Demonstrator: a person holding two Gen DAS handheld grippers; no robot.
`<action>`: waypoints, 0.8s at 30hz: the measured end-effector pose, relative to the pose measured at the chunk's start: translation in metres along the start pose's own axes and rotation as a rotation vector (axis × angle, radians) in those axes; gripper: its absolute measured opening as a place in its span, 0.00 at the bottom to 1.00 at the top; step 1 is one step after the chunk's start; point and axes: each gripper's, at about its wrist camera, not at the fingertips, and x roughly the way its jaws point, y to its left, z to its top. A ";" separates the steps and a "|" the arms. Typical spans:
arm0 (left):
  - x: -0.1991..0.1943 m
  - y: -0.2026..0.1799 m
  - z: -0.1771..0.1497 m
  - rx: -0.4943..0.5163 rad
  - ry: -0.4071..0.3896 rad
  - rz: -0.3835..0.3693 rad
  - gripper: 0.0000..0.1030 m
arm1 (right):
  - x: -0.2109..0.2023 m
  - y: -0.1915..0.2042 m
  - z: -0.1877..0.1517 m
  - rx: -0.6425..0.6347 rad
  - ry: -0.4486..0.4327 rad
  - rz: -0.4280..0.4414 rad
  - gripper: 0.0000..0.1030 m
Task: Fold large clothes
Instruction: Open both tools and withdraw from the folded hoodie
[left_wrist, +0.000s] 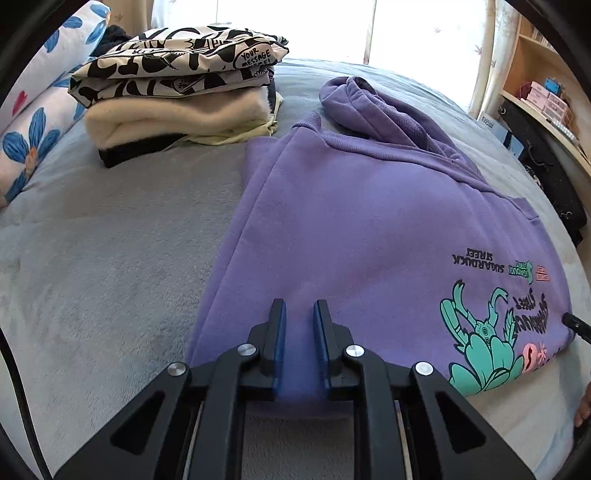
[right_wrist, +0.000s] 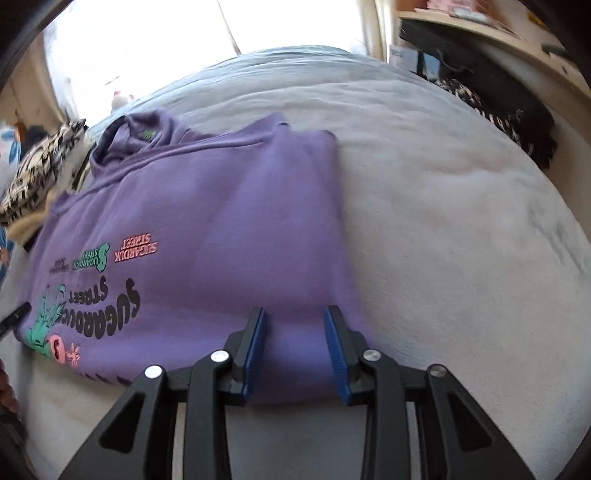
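Both claws — left gripper (left_wrist: 299, 314) and right gripper (right_wrist: 295, 321) — sit part open, holding nothing, at the purple hoodie's (left_wrist: 369, 206) near edge, so next they likely pinch it and fold it up.

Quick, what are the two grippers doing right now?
Left gripper: open, over the purple hoodie's near edge.
Right gripper: open, over the hoodie too.

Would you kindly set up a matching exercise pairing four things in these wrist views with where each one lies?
Things:
1. Purple hooded sweatshirt with printed graphic
2. Black-and-white patterned folded garment
3. Cream fleece folded garment
4. White pillow with blue flowers

Places:
A. Top of the stack
B. Along the bed's far left edge
C. Flat on the grey blanket, near edge between both tools
D. Beneath the patterned garment

Pairs: 1-C, 2-A, 3-D, 4-B
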 end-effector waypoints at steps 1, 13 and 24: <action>-0.001 -0.001 0.001 -0.003 0.002 0.005 0.14 | 0.000 0.005 0.000 -0.023 0.005 -0.021 0.31; -0.004 -0.007 0.012 0.020 0.060 0.015 0.18 | -0.001 0.018 0.003 -0.051 0.049 -0.072 0.40; -0.023 -0.032 0.057 0.096 -0.052 0.042 0.59 | 0.000 0.058 0.052 -0.043 0.027 0.096 0.40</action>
